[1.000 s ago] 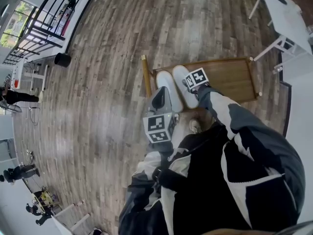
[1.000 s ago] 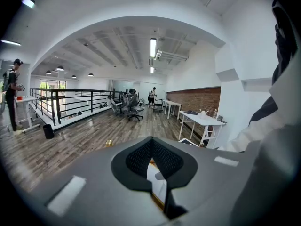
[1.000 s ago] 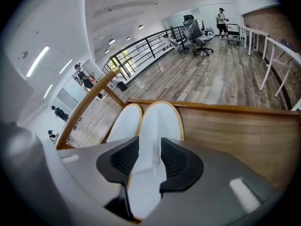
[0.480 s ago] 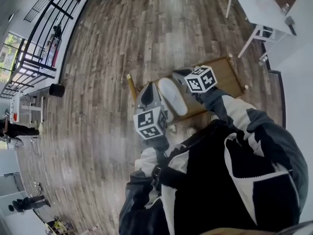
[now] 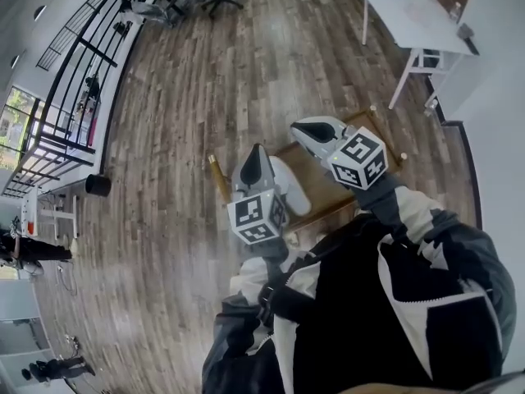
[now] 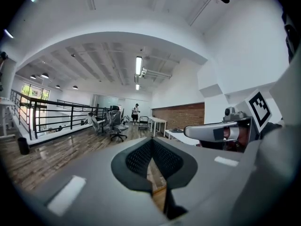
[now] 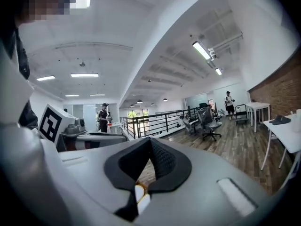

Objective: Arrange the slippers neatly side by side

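Wht slipper (image 5: 293, 189), brn board (image 5: 321, 189), grey-brn wood-grain floor (image 5: 180, 121), wht table (image 5: 410, 15).

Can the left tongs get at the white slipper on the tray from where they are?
Probably yes. The left tongs are shut and empty, held up just beside the slipper on the tray, with nothing between them. They would need to open and tip down first.

Left claw (image 5: 253, 154) shut, right claw (image 5: 305, 130) just closed, both held level, empty.
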Tool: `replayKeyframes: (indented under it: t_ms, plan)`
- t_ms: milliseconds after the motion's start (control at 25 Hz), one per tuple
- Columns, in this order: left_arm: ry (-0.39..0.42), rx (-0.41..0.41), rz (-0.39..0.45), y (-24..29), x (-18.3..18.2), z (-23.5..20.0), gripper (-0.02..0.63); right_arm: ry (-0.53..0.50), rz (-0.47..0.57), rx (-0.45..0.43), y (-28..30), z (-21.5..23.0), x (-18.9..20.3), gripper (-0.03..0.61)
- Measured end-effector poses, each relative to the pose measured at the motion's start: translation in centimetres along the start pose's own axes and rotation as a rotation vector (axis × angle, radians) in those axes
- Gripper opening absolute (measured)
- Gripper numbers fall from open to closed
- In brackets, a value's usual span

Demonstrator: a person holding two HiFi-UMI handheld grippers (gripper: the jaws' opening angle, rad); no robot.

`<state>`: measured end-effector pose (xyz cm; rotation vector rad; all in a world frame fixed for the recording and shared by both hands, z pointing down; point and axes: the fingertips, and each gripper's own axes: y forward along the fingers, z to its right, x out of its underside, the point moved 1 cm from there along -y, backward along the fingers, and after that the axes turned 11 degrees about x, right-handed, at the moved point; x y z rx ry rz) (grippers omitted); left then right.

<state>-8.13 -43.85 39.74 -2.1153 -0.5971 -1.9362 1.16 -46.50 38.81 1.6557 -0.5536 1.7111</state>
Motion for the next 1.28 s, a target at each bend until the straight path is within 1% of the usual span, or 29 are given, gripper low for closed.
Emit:
replayKeyframes:
  t_ms: [160,440,560,760,1000,1280]
  plan:
    - [0.004,0.006,0.015,0.4,-0.5,0.5,0.012,-0.025,0.020,0.049,-1.2,0.2,-0.1,0.002]
    - [0.002,0.011,0.014,0.9,-0.3,1.3,0.012,-0.012,0.007,0.105,-1.9,1.4,0.4,0.000]
    - [-0.009,0.007,0.014,1.0,-0.2,1.4,0.012,-0.024,0.006,0.105,-2.1,1.4,0.4,0.000]
    - [-0.001,0.004,0.021,0.7,-0.5,1.9,0.012,-0.037,0.004,0.099,-2.4,0.9,0.5,0.000]
    - [-0.005,-0.021,0.032,0.0,-0.5,1.9,0.012,-0.050,0.006,0.085,-2.7,0.5,0.2,0.000]
    - [0.001,-0.017,0.035,0.0,-1.1,1.9,0.012,-0.062,0.014,0.077,-2.3,0.0,-0.5,0.000]
